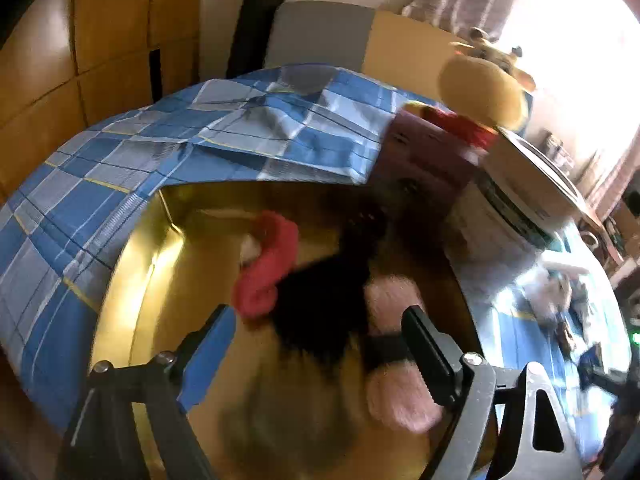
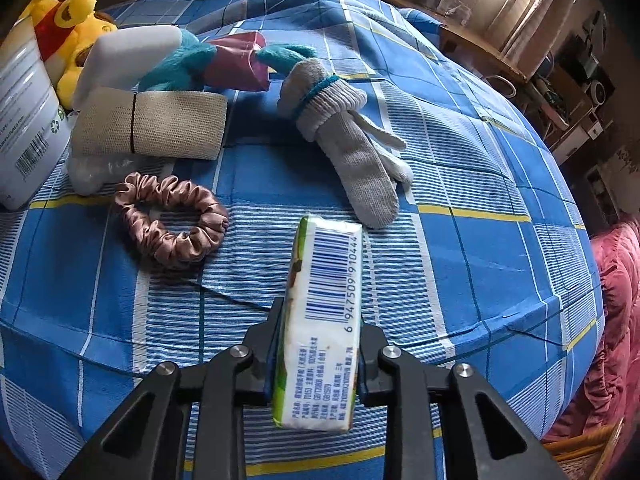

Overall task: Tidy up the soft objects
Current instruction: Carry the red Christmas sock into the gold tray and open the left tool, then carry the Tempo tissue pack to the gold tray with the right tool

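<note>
While the left gripper [image 1: 320,348] hangs wide open over the cardboard box [image 1: 136,280], stowed inside: red plush piece [image 1: 264,264], black item [image 1: 320,304], pink item [image 1: 396,364]. Right gripper [image 2: 318,364] clamps a tissue pack [image 2: 324,320]. Unsorted on the bedspread [image 2: 480,248], upper left to centre: scrunchie [image 2: 172,220], glove [image 2: 352,148], bandage roll [image 2: 152,124].

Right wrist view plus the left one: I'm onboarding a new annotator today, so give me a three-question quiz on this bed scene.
1. True or false: the right gripper is clamped on a tissue pack.
2. Which lies nearest the tissue pack? A) satin scrunchie B) yellow plush C) bandage roll
3. Fill in: the left gripper hangs open over a cardboard ____ holding soft items.

Key: 1 true; 2 A; 3 box
</note>
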`<state>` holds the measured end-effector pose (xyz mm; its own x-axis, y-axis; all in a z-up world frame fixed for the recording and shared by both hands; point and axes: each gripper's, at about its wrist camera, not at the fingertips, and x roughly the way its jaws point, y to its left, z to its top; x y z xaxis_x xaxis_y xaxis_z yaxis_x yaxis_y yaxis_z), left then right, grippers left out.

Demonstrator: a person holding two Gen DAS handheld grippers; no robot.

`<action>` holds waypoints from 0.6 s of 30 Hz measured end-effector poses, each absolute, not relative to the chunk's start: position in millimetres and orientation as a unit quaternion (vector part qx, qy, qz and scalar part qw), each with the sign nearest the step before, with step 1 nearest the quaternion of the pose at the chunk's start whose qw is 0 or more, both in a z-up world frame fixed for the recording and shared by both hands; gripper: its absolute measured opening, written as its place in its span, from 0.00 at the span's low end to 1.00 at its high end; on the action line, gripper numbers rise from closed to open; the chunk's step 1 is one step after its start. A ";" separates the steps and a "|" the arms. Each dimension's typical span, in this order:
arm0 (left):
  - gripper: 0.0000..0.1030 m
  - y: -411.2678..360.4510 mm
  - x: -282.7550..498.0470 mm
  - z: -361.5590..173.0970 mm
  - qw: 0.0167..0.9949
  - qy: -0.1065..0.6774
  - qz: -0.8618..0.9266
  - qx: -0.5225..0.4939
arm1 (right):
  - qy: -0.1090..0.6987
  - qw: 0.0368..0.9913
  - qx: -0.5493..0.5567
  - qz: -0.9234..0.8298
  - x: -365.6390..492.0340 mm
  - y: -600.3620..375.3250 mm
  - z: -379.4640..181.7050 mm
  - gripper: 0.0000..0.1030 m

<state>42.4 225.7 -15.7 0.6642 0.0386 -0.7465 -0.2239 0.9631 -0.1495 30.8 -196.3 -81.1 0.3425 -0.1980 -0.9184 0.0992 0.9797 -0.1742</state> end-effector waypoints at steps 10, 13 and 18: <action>1.00 193.7 -0.9 -15.9 0.913 0.392 0.074 -0.082 | 0.563 0.819 -0.052 -0.094 28.1 -190.4 -79.4 0.25; 1.00 190.7 -5.8 -17.1 0.914 0.391 0.077 -0.076 | 0.563 0.820 -0.051 -0.093 28.1 -189.4 -78.8 0.25; 1.00 191.0 -9.4 -18.4 0.913 0.391 0.090 -0.077 | 0.562 0.821 -0.040 -0.090 28.2 -191.3 -77.0 0.24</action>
<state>-9.4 191.0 -18.4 0.6774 0.1035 -0.7283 -0.2241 0.9720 -0.0703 28.2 -191.3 -77.0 0.3515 -0.1938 -0.9159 0.1034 0.9804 -0.1678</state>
